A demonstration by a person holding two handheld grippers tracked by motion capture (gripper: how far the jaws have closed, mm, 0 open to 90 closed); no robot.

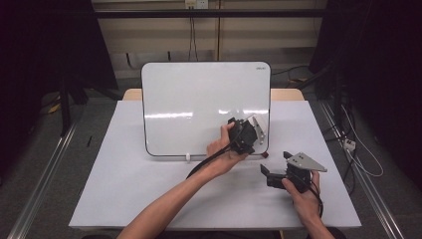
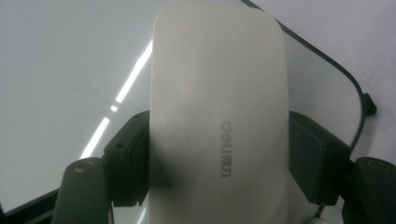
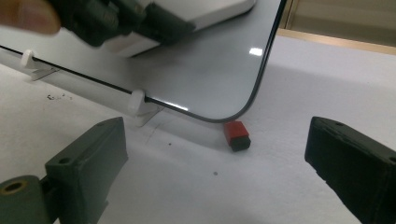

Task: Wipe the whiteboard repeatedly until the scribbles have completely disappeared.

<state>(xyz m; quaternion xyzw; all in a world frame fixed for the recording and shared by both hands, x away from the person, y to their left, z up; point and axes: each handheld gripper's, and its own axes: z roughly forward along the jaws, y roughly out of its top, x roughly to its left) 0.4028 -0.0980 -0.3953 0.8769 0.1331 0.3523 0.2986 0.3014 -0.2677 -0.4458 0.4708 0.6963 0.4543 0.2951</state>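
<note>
1. Dark room; white table (image 1: 149, 189) carries an upright whiteboard (image 1: 189, 109) on small white clips (image 3: 137, 100).
2. Whiteboard top right corner bears a small grey mark, too small to read.
3. Left gripper (image 1: 249, 130) sits at the whiteboard's lower right area, jaws clamped on a white eraser (image 2: 217, 116).
4. Eraser shows grey lettering "deli" followed by characters, read along its length in the left gripper view.
5. Eraser lies against the whiteboard face; black pads (image 2: 128, 158) press both its long sides.
6. Right gripper (image 1: 272, 175) rests low over the table, in front of the whiteboard's lower right corner, jaws spread wide and holding nothing.
7. Red-and-black block (image 3: 236, 135) lies on the table just beside that corner, between the right jaws in the right gripper view.
</note>
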